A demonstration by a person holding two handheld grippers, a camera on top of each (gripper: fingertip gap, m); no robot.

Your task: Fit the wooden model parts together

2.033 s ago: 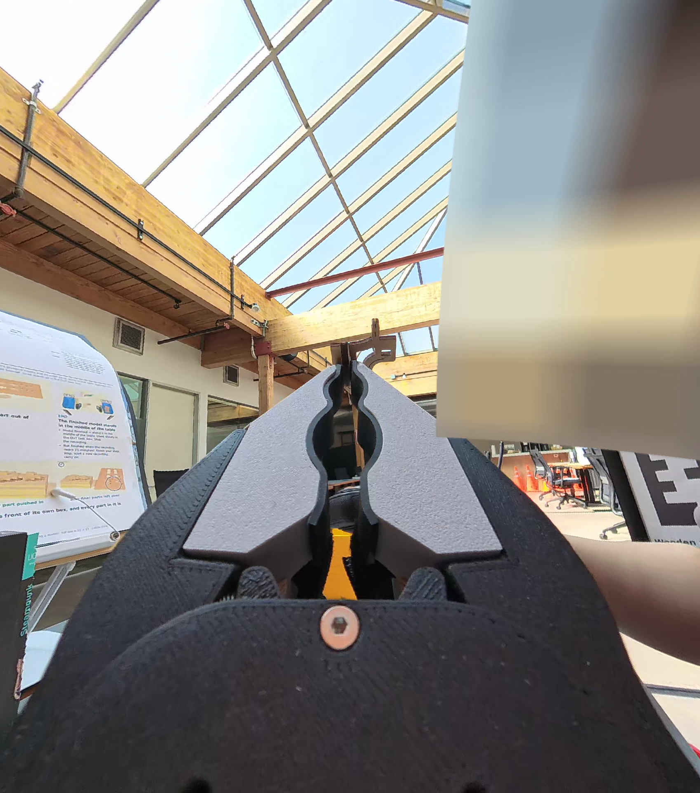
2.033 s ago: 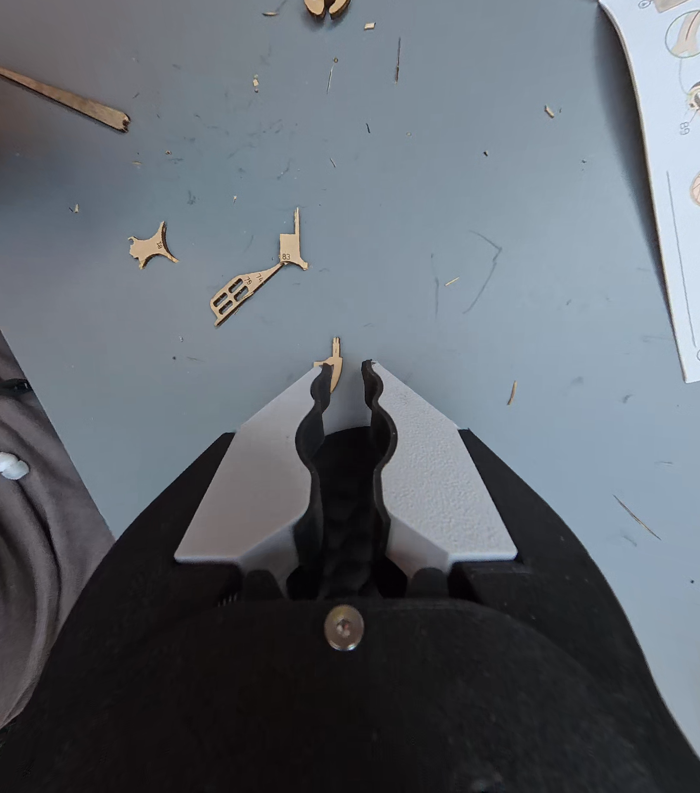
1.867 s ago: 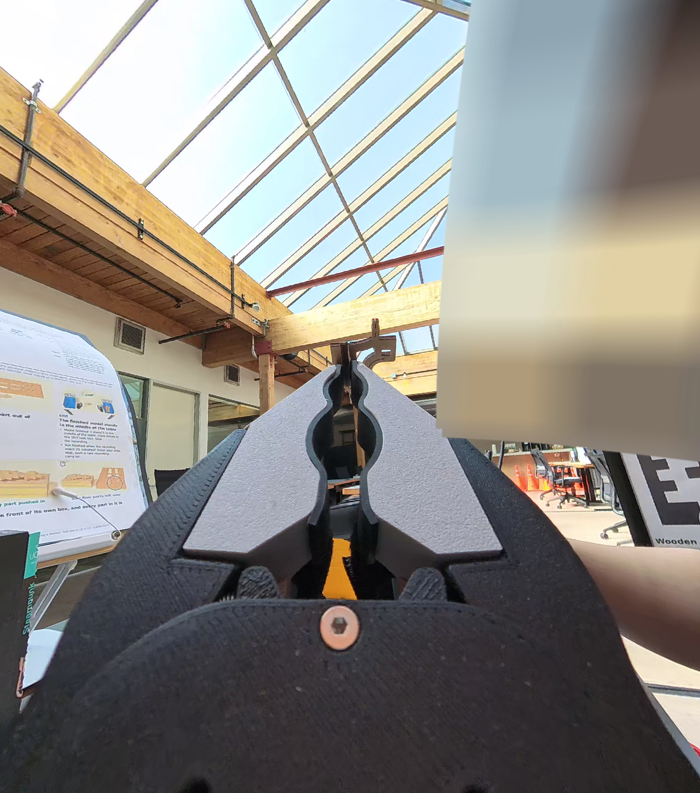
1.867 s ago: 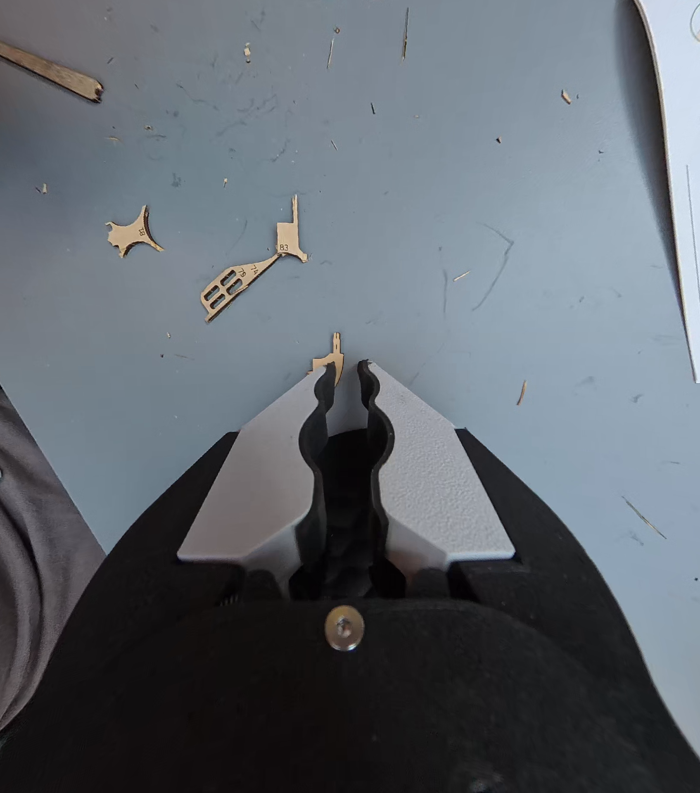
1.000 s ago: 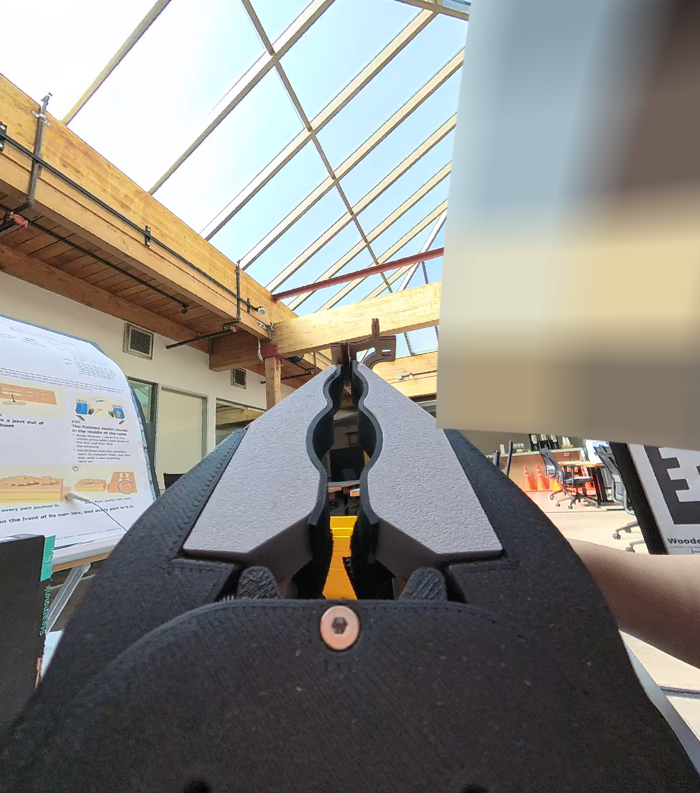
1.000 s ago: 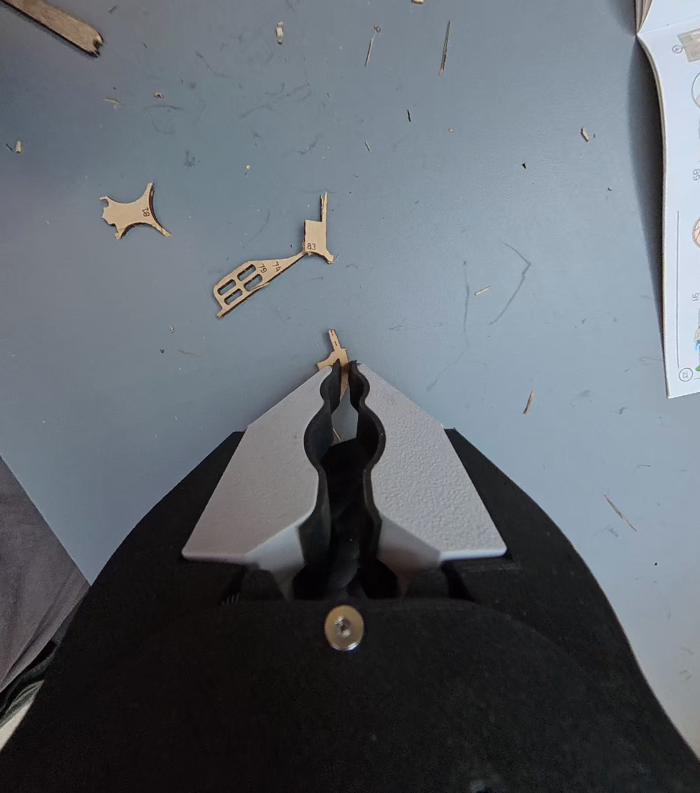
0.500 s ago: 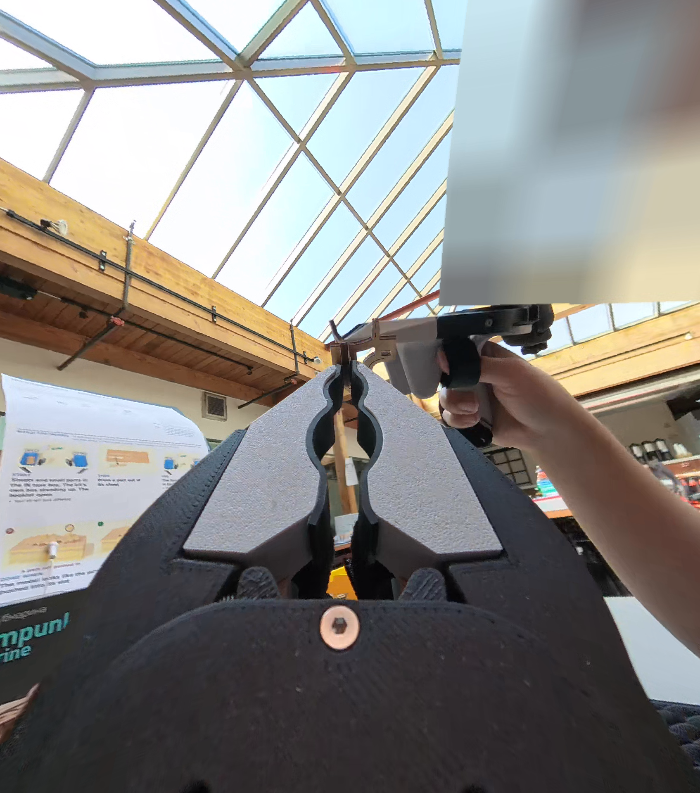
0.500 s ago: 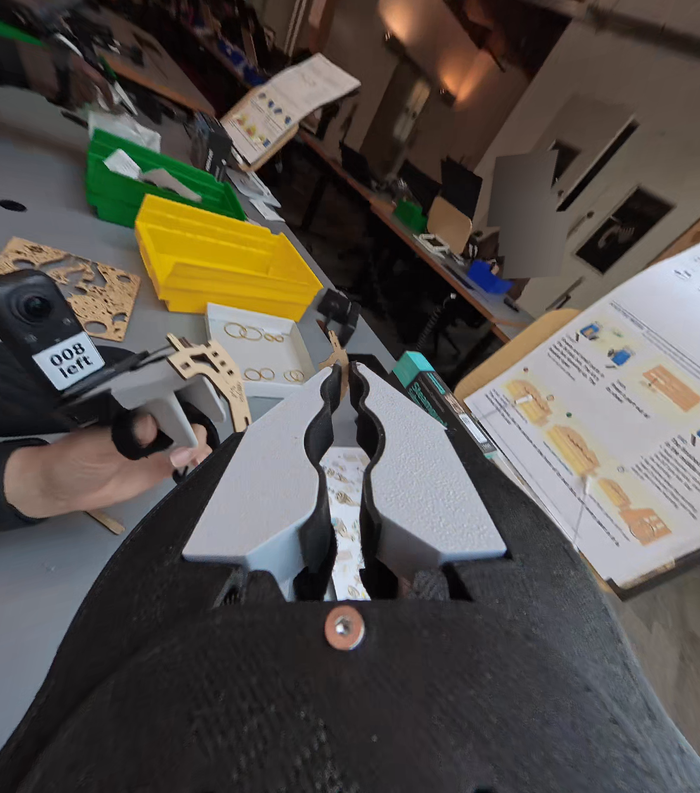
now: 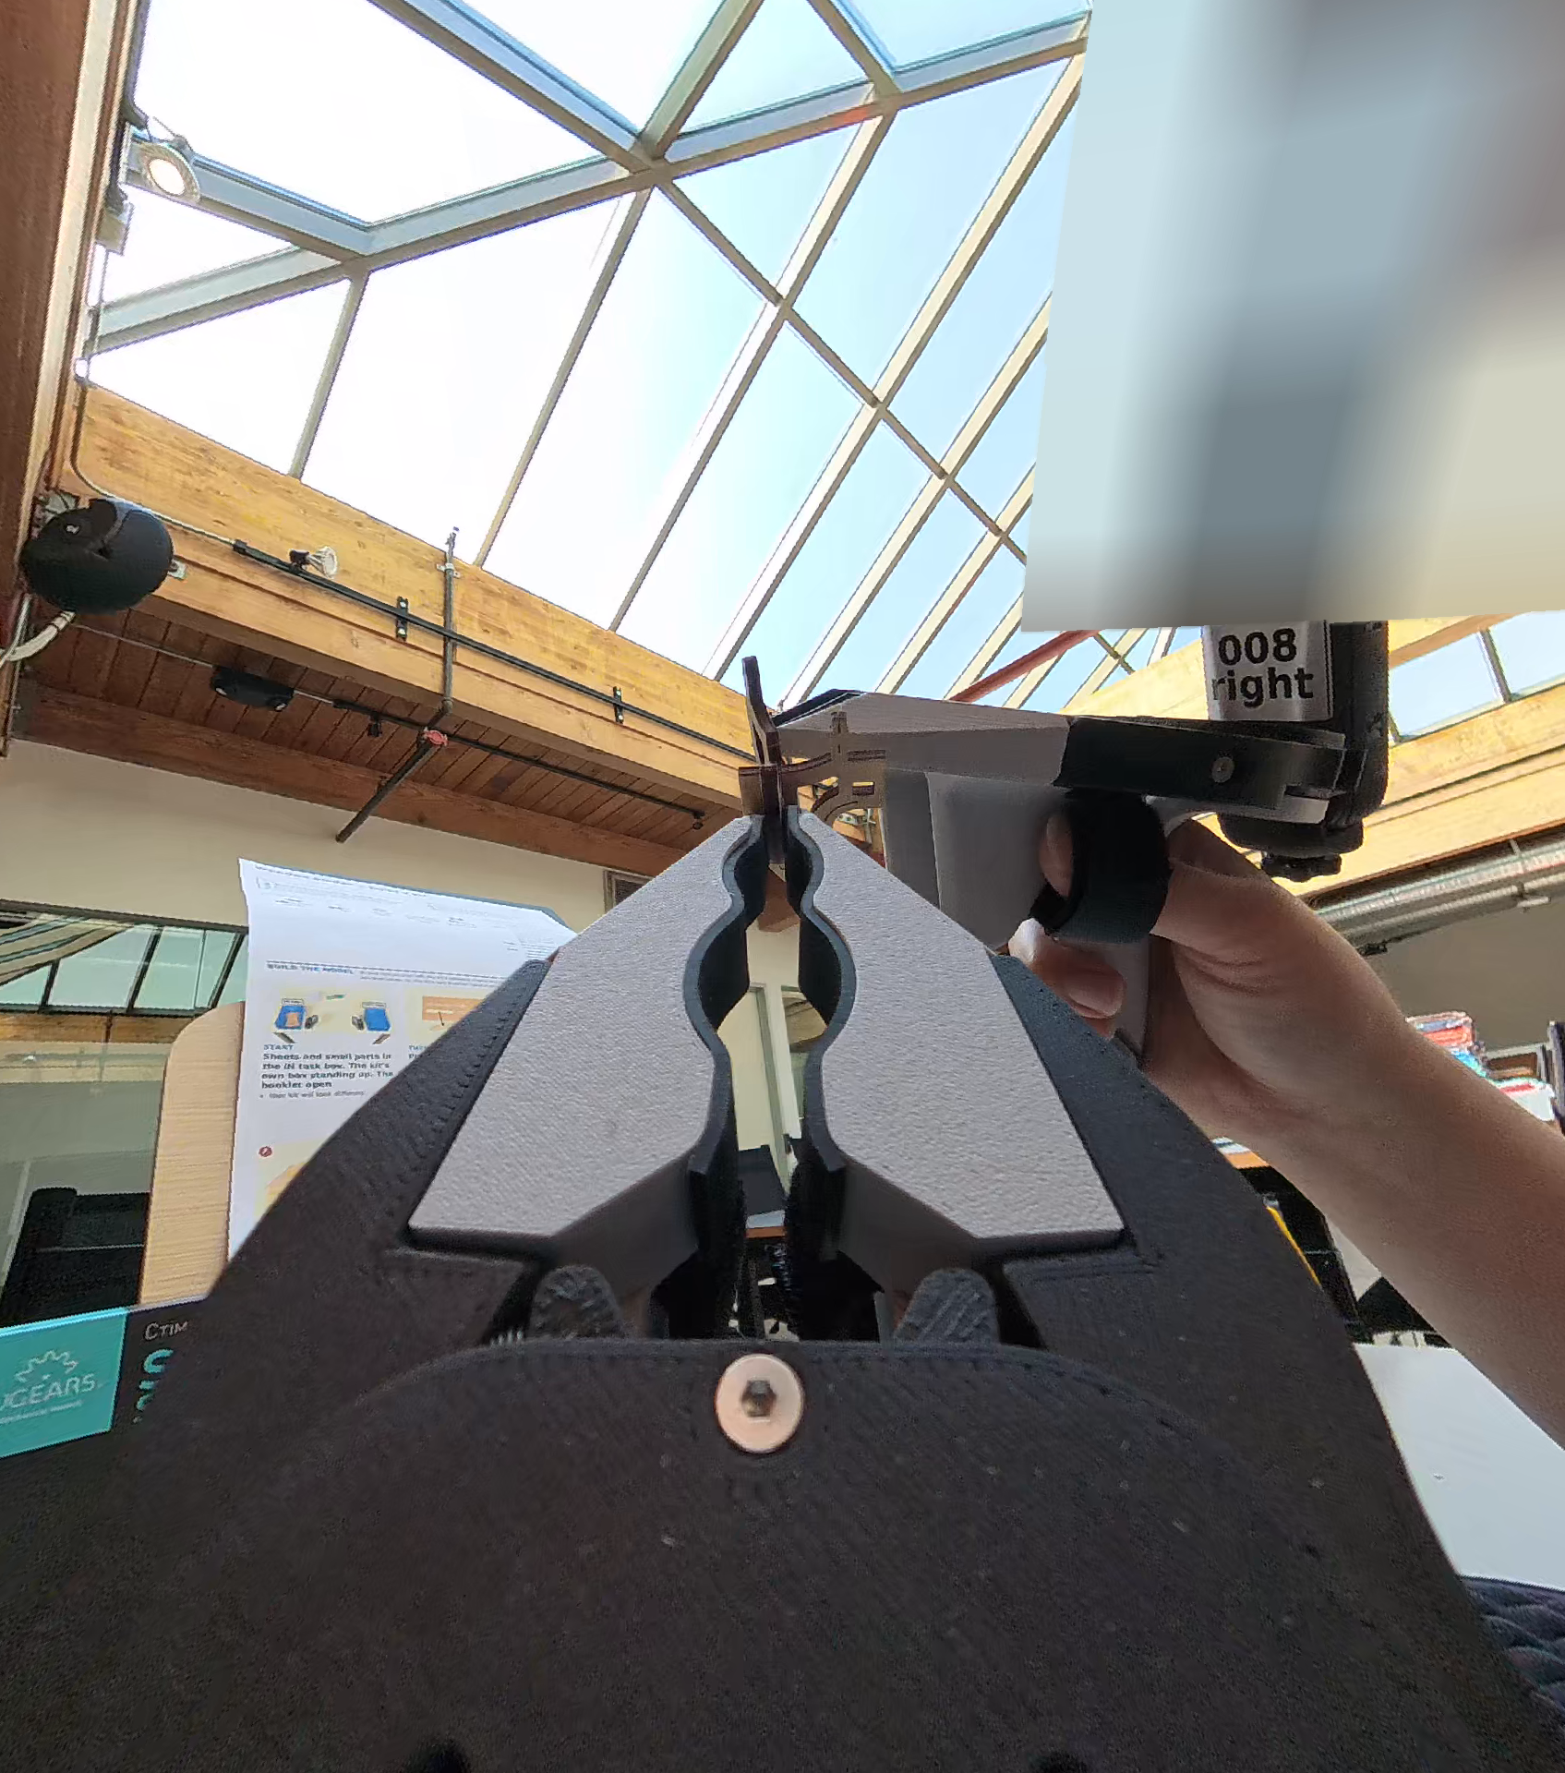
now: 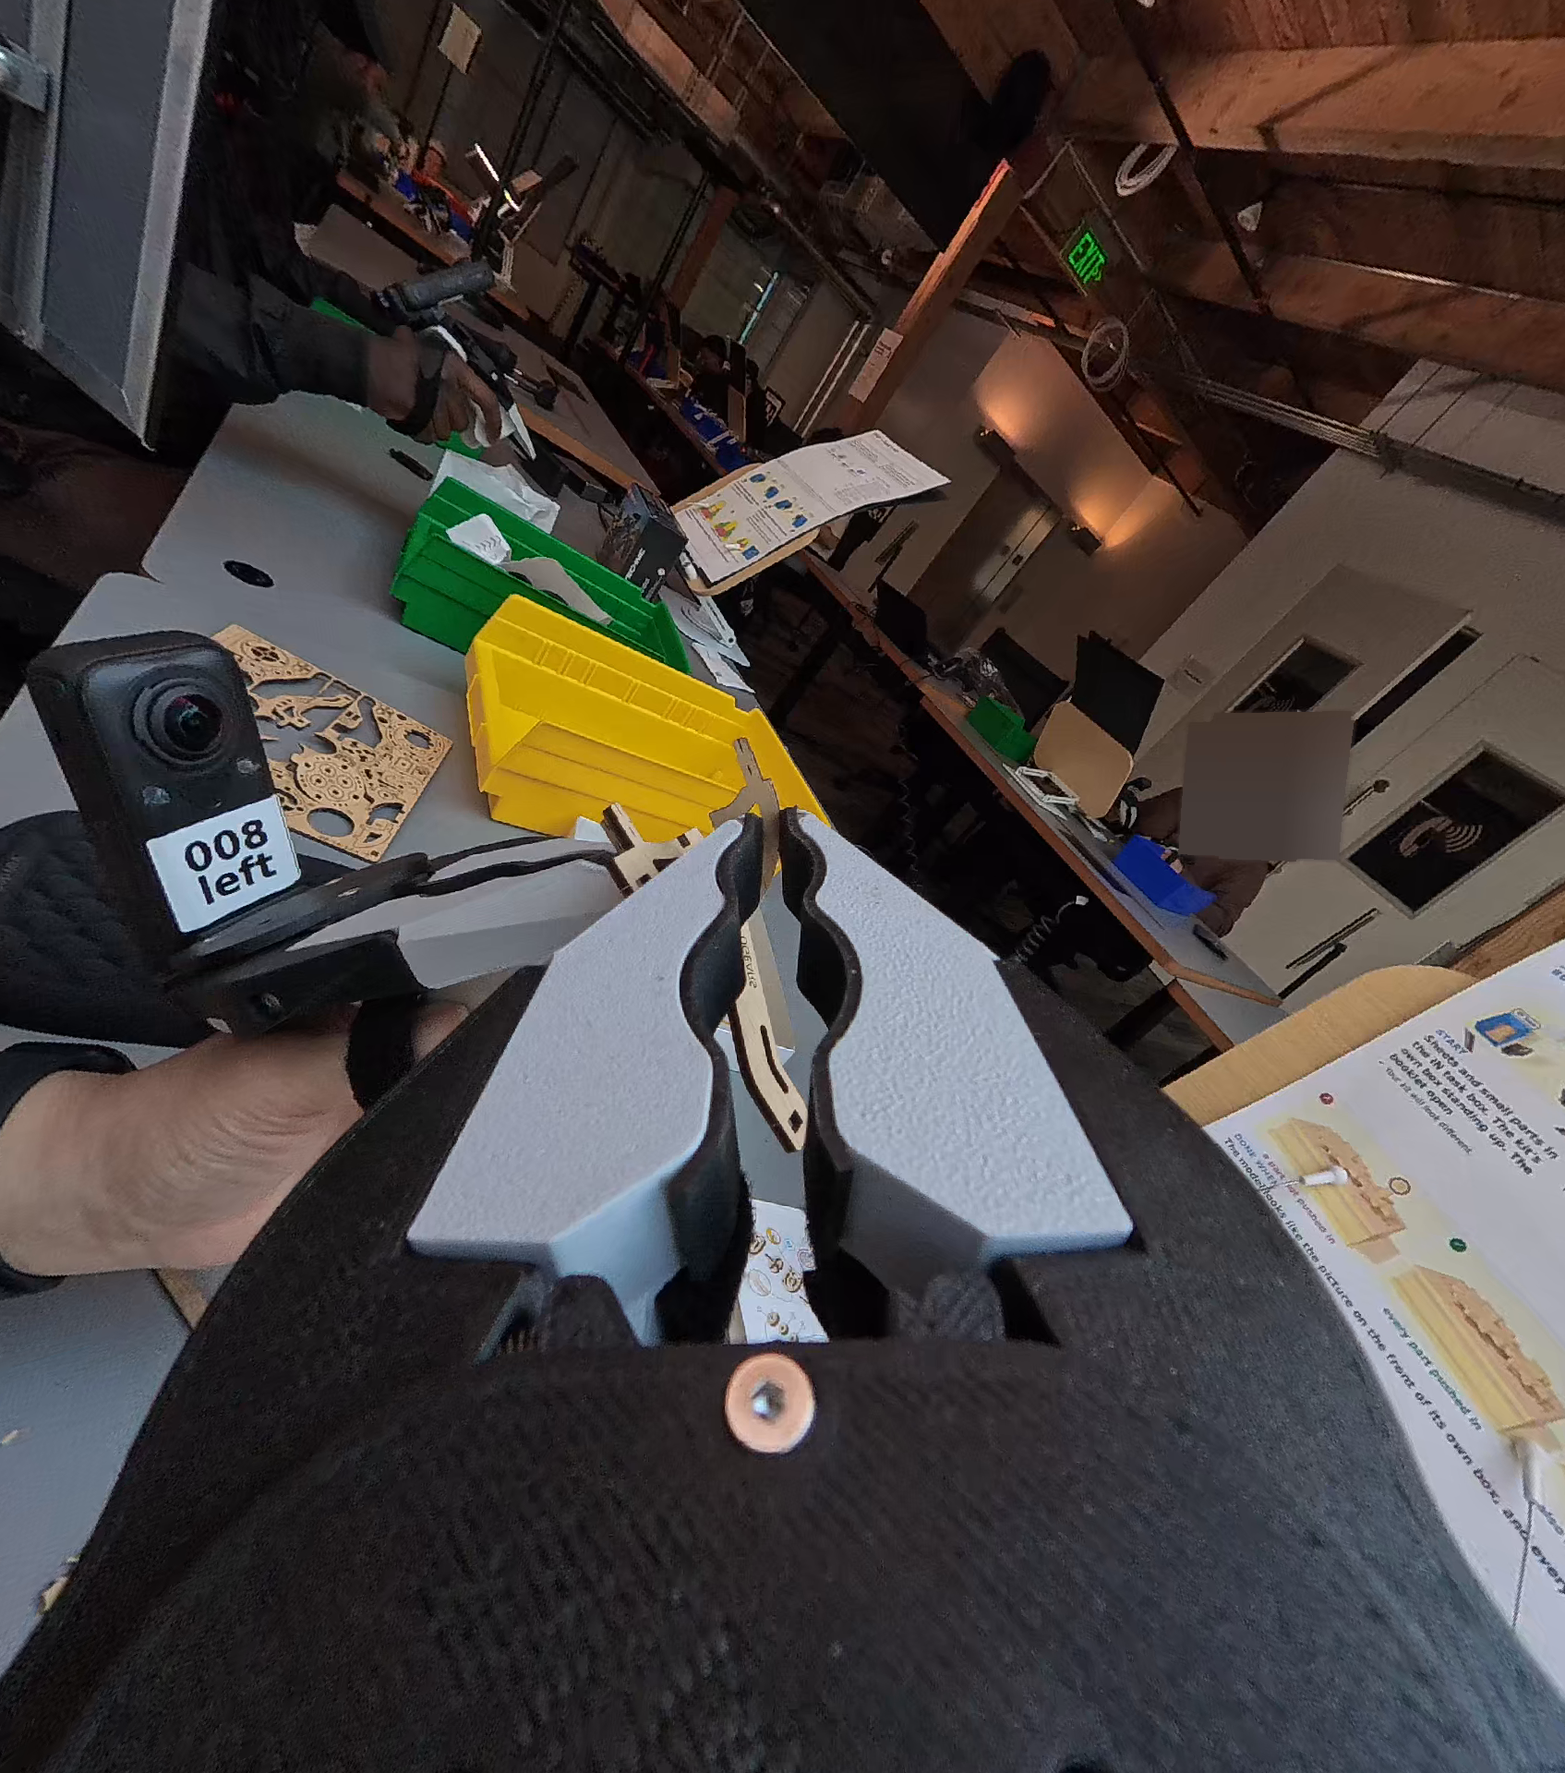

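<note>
My left gripper [image 9: 773, 825] points up and is shut on a thin dark-looking wooden part [image 9: 764, 739] that sticks out past its tips. My right gripper [image 10: 764, 825] is shut on a slim wooden strip [image 10: 759, 998] that runs back between its fingers. In the left wrist view the right gripper [image 9: 802, 744] comes in level from the right, and its cross-shaped part [image 9: 841, 758] meets my left part at the tips. In the right wrist view the left gripper [image 10: 596, 868] comes in from the left with its pale wooden part [image 10: 639, 849] beside my strip's tip.
A yellow bin [image 10: 606, 710], a green bin [image 10: 510, 576] and a cut-out wooden sheet [image 10: 337, 739] lie on the grey table [image 10: 11, 1420]. An instruction sheet [image 10: 1478, 1199] stands at right. A kit box [image 9: 40, 1382] stands at lower left. Another person's arm [image 10: 327, 355] works at the far table. My left and right fingertips are right by each other.
My right gripper shut on the small strip on the table, lifted it and swung up level. Both grippers have drawn together, so the two parts now meet at the tips.
</note>
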